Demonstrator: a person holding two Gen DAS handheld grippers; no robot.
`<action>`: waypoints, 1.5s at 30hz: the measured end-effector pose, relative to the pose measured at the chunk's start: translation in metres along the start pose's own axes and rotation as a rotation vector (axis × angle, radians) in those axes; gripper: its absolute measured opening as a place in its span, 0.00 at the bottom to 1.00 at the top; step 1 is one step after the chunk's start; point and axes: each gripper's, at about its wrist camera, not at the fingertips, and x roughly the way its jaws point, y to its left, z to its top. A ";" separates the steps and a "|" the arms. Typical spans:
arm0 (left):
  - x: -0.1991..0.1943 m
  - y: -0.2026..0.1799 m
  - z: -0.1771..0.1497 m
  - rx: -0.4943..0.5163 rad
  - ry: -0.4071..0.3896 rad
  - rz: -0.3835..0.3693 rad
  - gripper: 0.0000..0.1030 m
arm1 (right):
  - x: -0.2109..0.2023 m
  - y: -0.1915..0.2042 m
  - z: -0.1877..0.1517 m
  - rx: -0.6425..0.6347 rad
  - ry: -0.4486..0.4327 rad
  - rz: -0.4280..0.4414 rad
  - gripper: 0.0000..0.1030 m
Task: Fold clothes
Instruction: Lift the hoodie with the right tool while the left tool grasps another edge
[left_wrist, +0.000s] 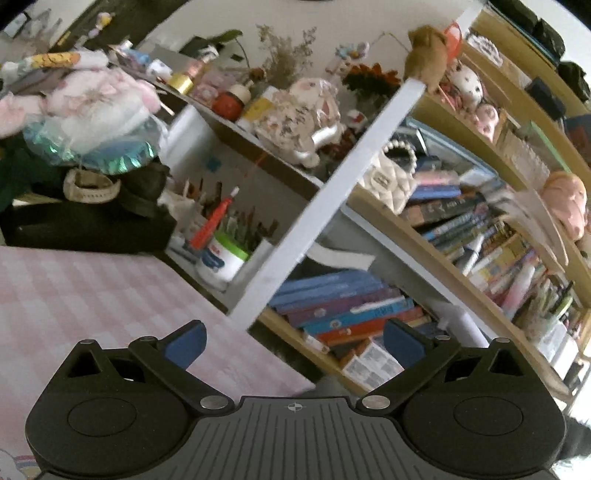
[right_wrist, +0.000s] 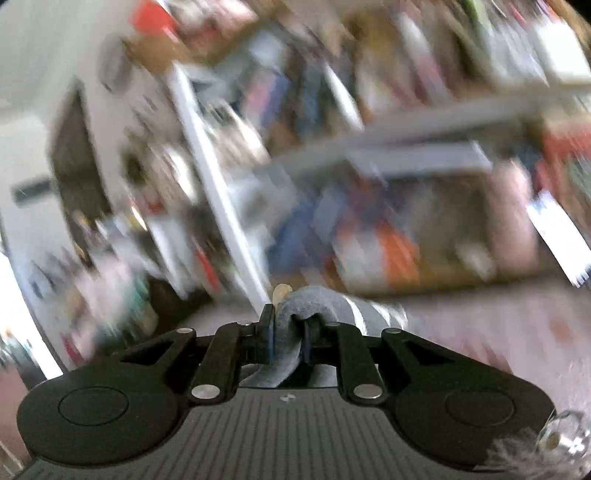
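My right claw (right_wrist: 290, 334) is clamped on a bunched grey knit garment with white stripes (right_wrist: 332, 306), lifted above the pink checked surface (right_wrist: 480, 325). My left claw (left_wrist: 293, 341) hangs wide apart, empty, facing the crowded wooden bookshelf (left_wrist: 443, 269).

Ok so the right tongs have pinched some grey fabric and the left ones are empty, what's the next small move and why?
Probably bring the left tongs over to take a second hold on the grey garment. The right tongs are shut on a bunched fold of it, while the left stand open with nothing between them, above the pink checked cloth. Two holds would likely let it be spread flat for folding.
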 end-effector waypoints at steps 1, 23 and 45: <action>0.001 -0.002 -0.002 0.008 0.009 -0.005 1.00 | 0.000 -0.009 -0.020 0.018 0.074 -0.031 0.13; 0.006 -0.016 -0.020 0.140 0.085 -0.010 1.00 | 0.014 0.034 -0.120 0.052 0.347 0.144 0.14; -0.062 0.001 -0.005 0.287 0.172 0.109 0.99 | 0.026 0.044 -0.122 0.051 0.319 0.239 0.19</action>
